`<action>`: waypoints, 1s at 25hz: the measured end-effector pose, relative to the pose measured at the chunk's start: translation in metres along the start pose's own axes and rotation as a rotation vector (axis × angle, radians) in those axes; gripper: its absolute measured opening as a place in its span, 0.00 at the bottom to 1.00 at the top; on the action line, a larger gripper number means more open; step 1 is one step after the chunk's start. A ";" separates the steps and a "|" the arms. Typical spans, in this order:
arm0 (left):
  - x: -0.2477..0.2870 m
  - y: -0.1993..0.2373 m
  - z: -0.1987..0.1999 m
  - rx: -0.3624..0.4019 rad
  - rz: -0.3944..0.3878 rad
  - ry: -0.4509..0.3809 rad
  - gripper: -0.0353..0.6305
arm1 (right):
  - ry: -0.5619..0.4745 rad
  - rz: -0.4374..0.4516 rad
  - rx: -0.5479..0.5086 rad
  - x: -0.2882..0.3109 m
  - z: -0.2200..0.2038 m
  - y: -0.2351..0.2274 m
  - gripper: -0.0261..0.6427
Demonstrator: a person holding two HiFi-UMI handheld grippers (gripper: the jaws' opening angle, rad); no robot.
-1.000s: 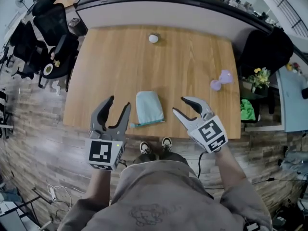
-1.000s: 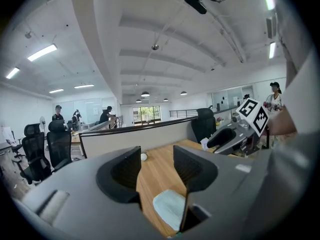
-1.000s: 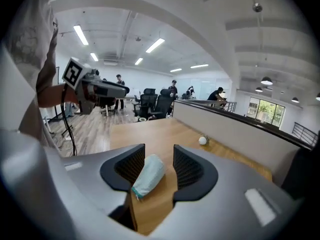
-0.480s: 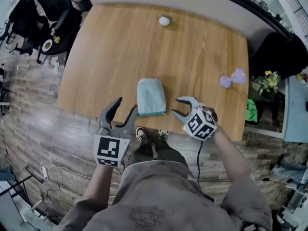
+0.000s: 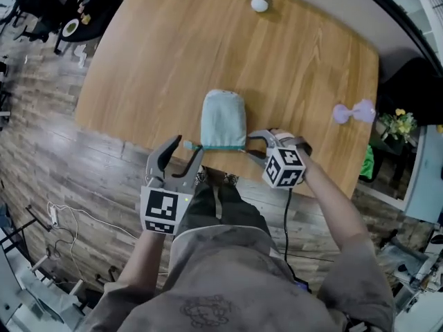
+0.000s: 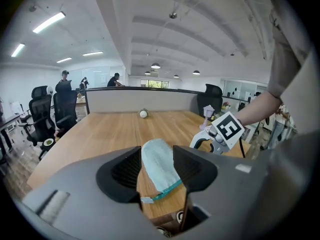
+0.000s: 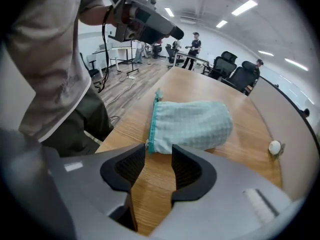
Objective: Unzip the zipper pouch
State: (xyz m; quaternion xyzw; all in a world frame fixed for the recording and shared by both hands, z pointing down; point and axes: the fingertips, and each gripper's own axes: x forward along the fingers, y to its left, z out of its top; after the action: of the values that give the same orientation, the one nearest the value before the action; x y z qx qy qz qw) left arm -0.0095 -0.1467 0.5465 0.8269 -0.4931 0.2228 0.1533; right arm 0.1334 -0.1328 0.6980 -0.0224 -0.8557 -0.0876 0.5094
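Flanking the zipper pouch (image 5: 223,118), left tongs (image 5: 181,147) and right tongs (image 5: 250,144) gape empty — only gripper views show the gaps

A light wooden bench (image 5: 173,61) stands on a floor of grey-brown planks (image 5: 55,171). A grey partition (image 6: 150,100) runs along the bench's far edge. Black office chairs (image 6: 42,111) stand to its left, with more desks far behind them. Overhead, a white ribbed ceiling (image 6: 210,44) carries strip lights (image 6: 49,22) and round lamps (image 6: 155,66). A plant with yellow flowers (image 5: 400,122) sits off the bench's right side.
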 end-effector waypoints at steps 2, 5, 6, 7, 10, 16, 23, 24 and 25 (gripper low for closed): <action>-0.001 0.002 -0.010 -0.019 0.012 0.015 0.35 | 0.030 0.028 -0.096 0.010 -0.005 0.005 0.30; -0.005 0.011 -0.021 -0.051 0.044 0.029 0.35 | 0.071 0.053 -0.206 0.021 -0.012 0.008 0.28; -0.007 0.013 -0.024 -0.057 0.052 0.032 0.35 | 0.075 0.059 -0.222 0.023 -0.013 0.008 0.28; -0.008 0.015 -0.027 -0.061 0.060 0.035 0.35 | 0.078 0.065 -0.234 0.025 -0.013 0.008 0.27; -0.010 0.018 -0.034 -0.069 0.073 0.046 0.35 | 0.080 0.083 -0.256 0.030 -0.012 0.008 0.27; -0.012 0.013 -0.042 -0.086 0.075 0.062 0.35 | 0.079 0.128 -0.158 0.036 -0.009 0.012 0.13; -0.020 0.013 -0.041 -0.074 0.066 0.065 0.35 | -0.085 0.090 0.199 0.028 0.019 0.004 0.06; -0.021 0.016 -0.039 -0.072 0.068 0.062 0.35 | -0.127 0.084 0.259 0.023 0.026 0.000 0.06; -0.022 0.018 -0.036 -0.069 0.070 0.058 0.35 | -0.167 0.077 0.313 0.017 0.033 -0.004 0.06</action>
State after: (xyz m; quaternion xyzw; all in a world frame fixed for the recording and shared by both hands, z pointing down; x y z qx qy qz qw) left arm -0.0424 -0.1214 0.5669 0.7966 -0.5245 0.2347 0.1879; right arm 0.0962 -0.1323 0.6967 0.0173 -0.8968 0.0682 0.4368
